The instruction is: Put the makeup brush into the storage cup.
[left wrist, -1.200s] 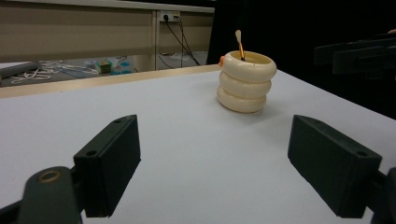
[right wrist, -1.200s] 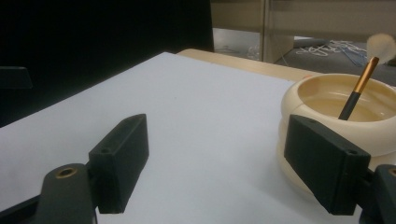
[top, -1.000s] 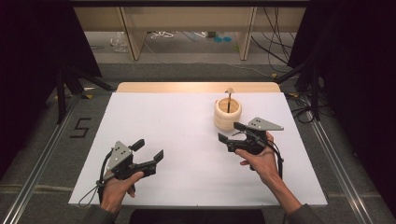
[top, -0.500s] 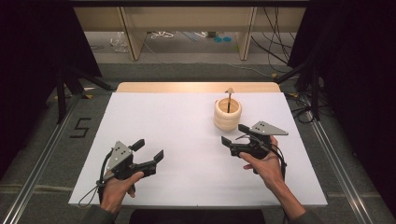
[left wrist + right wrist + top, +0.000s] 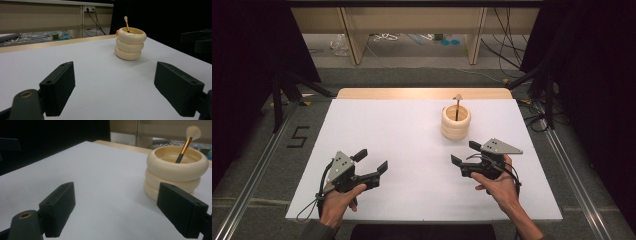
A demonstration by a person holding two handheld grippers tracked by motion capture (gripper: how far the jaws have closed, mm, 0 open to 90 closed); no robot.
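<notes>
A cream holder [image 5: 455, 122] made of three stacked rings stands on the white table [image 5: 402, 130], right of centre toward the far side. A makeup brush [image 5: 457, 101] with an orange ferrule stands in it, bristles up. My right gripper [image 5: 465, 153] is open and holds nothing, a short way in front of the holder and slightly to its right. My left gripper [image 5: 372, 161] rests open at the near left, far from the holder. The left gripper view has the holder [image 5: 130, 43] and brush [image 5: 126, 22] ahead beyond my left gripper [image 5: 117, 87]. In the right gripper view the holder [image 5: 176, 175] and brush [image 5: 186, 143] are close on the right, past my right gripper [image 5: 117, 210].
A wooden strip [image 5: 422, 93] runs along the table's far edge. Beyond it are shelf legs and cables on the floor [image 5: 402, 40]. A "5" [image 5: 298, 136] is marked on the floor at the left. Metal rails [image 5: 572, 180] flank the table.
My right gripper has drawn back toward the near edge, away from the holder, staying open. The left gripper has not moved.
</notes>
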